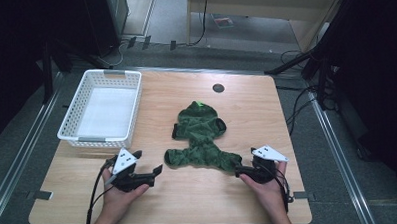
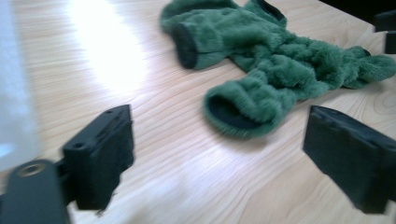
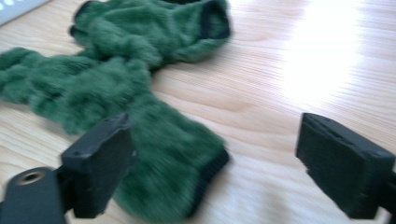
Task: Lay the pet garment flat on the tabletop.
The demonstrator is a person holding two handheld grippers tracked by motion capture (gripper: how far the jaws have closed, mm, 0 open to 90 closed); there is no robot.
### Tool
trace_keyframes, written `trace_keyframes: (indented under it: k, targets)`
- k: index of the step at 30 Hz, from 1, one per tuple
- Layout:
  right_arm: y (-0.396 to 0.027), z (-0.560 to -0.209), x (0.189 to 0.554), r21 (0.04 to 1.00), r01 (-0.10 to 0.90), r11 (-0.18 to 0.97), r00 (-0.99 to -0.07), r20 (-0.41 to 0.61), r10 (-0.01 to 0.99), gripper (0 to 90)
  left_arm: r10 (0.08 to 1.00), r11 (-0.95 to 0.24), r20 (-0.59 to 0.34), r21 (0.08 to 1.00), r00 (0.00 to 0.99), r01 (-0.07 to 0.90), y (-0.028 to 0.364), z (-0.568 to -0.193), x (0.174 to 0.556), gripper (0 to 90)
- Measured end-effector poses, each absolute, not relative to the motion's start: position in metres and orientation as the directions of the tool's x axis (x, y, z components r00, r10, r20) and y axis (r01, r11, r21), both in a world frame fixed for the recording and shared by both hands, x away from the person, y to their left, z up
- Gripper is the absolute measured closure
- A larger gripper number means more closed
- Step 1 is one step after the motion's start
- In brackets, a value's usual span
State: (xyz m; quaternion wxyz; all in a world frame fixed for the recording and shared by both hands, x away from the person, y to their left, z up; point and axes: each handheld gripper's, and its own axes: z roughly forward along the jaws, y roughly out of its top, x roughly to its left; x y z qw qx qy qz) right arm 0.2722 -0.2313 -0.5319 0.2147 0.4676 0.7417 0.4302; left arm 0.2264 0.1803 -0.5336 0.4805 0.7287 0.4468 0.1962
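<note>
A garment (image 1: 201,137) lies flat on the middle of the desk (image 1: 249,200). A basket (image 1: 102,108) stands at the far left, well apart from it. The left tongs (image 1: 158,170) sit just near-left of the garment, the right tongs (image 1: 237,168) at its near-right end.

Green fleece garment (image 1: 201,137): fuzzy, black-edged openings, lying flat and rumpled on the wooden surface, centre of the high view.

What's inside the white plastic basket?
The white plastic basket on the wooden table looks empty: its pale floor shows. The strip behind its near wall is hidden.
</note>
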Motion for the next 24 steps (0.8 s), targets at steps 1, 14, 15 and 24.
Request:
trace_keyframes:
  k: [1, 14, 15, 24]
  targets:
    - [-0.236, -0.532, 0.270, 0.839, 0.511, 0.189, -0.463, 0.084, 0.882, 4.6, 0.837, -0.137, -0.148, 0.875, 0.527, 0.463, 0.187, -0.534, 0.223, 5.5]
    - [-0.297, -0.541, 0.243, 0.839, 0.534, 0.102, -0.350, 0.110, 0.930, 0.0, 0.924, 0.020, -0.203, 0.872, 0.324, 0.489, 0.298, -0.539, 0.191, 0.0]
    - [-0.301, -0.542, 0.241, 0.838, 0.538, 0.092, -0.339, 0.116, 0.934, 0.0, 0.929, 0.029, -0.204, 0.872, 0.308, 0.489, 0.305, -0.539, 0.191, 0.0]
    - [-0.334, -0.546, 0.223, 0.837, 0.546, 0.028, -0.267, 0.142, 0.953, 0.0, 0.951, 0.127, -0.244, 0.870, 0.191, 0.476, 0.356, -0.541, 0.186, 0.0]
